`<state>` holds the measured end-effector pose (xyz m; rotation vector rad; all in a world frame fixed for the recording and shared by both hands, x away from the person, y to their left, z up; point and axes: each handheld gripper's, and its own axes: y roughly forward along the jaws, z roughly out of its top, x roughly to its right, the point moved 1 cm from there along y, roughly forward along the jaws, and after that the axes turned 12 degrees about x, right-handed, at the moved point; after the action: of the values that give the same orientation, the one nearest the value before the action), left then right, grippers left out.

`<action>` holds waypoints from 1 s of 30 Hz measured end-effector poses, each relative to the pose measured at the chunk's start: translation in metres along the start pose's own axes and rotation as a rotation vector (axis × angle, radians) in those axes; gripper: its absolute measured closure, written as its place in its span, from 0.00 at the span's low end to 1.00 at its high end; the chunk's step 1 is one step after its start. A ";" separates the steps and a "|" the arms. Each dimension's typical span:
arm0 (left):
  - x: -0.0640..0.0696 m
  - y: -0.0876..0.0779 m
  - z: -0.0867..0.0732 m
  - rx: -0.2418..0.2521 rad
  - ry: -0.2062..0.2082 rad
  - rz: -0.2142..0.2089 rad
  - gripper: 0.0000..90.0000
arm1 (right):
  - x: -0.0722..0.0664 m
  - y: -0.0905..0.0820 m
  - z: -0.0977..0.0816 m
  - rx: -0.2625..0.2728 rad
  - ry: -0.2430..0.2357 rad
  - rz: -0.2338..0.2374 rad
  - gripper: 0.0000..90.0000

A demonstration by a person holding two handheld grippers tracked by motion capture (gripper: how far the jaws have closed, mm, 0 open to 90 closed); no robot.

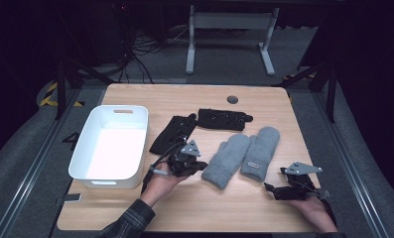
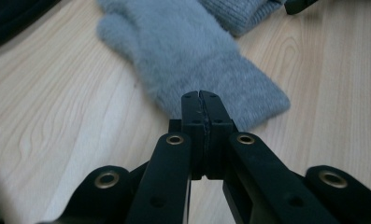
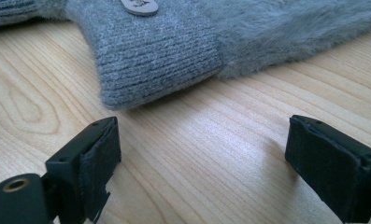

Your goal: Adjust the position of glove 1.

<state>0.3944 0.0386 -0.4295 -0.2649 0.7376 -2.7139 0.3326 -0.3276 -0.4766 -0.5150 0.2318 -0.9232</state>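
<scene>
Right gripper [image 1: 270, 191] at the near right edge of the table [image 1: 234, 208], jaws spread wide, nothing between them — pads [image 3: 96, 161] just short of the ribbed cuff of the right grey mitten [image 1: 260, 152]. Left gripper [image 1: 200, 166] near the table's middle, jaws pressed flat together, nothing pinched; tips in front of the cuff of the left grey mitten [image 2: 192, 60], contact not determinable. Both mittens flat on the wood, side by side, touching along their inner edges, fingertips pointing away. Left of the left gripper — white bin [image 1: 80, 158], upright. Farther back, two black gloves [image 1: 173, 133] [image 1: 222, 119], flat, tips nearly meeting.
</scene>
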 end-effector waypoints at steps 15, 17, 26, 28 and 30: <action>-0.012 0.068 0.030 -0.046 0.047 -0.052 1.00 | 0.000 0.001 0.000 0.001 0.001 -0.003 0.12; -0.011 0.076 0.029 -0.082 0.046 -0.051 1.00 | 0.000 0.001 0.000 0.001 0.001 -0.003 0.12; -0.010 0.073 0.021 -0.113 0.023 -0.048 1.00 | 0.000 0.001 0.000 0.001 0.001 -0.003 0.12; -0.009 0.069 0.019 -0.113 0.014 -0.048 1.00 | 0.000 0.001 0.000 0.001 0.002 -0.005 0.12; -0.007 0.065 0.017 -0.120 0.019 -0.045 1.00 | 0.000 0.001 0.000 0.001 0.001 -0.003 0.12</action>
<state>0.4221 -0.0200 -0.4494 -0.2875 0.9124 -2.7213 0.3334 -0.3275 -0.4767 -0.5137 0.2315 -0.9266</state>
